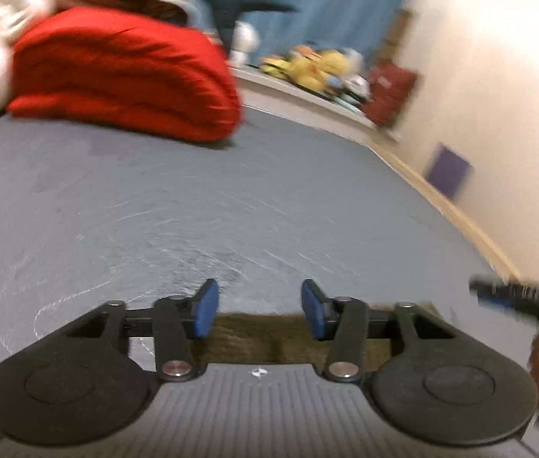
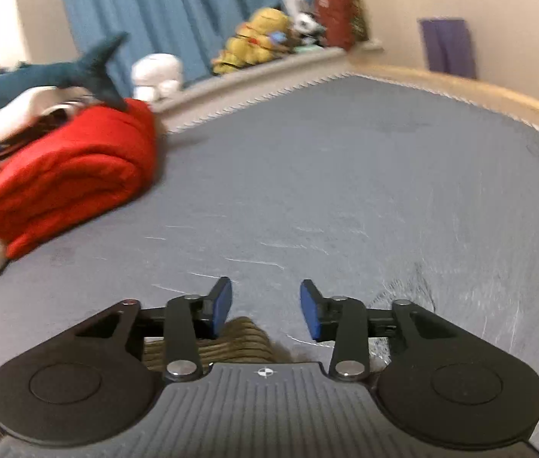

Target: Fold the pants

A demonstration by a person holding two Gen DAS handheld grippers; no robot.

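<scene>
Both the left tongs and right tongs stand open and empty above the pants (olive, ribbed, lying just beneath on the bed), so regrasping an edge seems next.

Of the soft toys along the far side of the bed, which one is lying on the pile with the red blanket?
The dark teal shark; its tail overhangs the red blanket. The white plush and yellow plush sit on the ledge.
</scene>
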